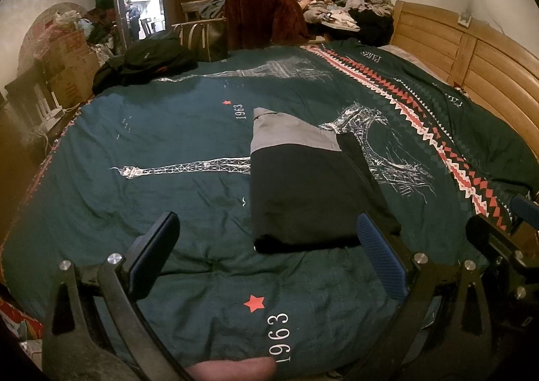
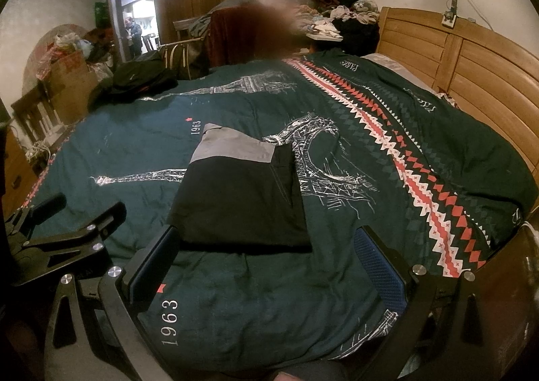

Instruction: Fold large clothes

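Note:
A folded garment [image 1: 303, 185] [image 2: 239, 199], black with a grey band at its far end, lies flat on the dark green bedspread [image 1: 168, 131] [image 2: 128, 145]. My left gripper [image 1: 266, 222] hovers open just short of its near edge, with nothing between the fingers. My right gripper [image 2: 266, 236] is also open and empty, its left finger close to the garment's near left corner. In the left wrist view the right gripper [image 1: 505, 226] shows at the right edge. The left gripper [image 2: 74, 212] shows at the lower left of the right wrist view.
A wooden headboard [image 1: 471, 57] [image 2: 471, 57] runs along the right side. Piled clothes [image 1: 337, 0] and a maroon blanket [image 1: 266, 17] sit at the far end, with a black bag [image 1: 151, 57] at the far left corner. Boxes [image 1: 70, 57] stand by the left wall beside an open doorway [image 1: 145, 0].

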Motion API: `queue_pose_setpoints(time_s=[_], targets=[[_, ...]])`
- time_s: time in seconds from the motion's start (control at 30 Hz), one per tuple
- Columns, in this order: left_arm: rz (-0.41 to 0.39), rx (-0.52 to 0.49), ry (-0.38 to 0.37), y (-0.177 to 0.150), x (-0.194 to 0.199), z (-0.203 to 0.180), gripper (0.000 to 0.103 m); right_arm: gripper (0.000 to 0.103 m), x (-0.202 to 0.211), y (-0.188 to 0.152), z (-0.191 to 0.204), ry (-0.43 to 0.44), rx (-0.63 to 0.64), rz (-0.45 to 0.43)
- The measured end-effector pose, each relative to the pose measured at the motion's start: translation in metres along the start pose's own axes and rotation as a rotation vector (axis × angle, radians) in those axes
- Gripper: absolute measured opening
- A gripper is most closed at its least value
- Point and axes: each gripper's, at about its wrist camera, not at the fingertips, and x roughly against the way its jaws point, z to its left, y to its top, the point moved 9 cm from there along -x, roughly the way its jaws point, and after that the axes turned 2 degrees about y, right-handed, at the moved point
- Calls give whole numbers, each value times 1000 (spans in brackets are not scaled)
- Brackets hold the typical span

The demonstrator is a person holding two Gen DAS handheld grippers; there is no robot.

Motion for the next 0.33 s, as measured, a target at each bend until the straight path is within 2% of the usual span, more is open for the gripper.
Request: queue_pose_setpoints(time_s=[0.33], targets=[[-18, -4, -11, -4, -1, 1, 103, 103, -1, -1, 1, -1, 1, 0]])
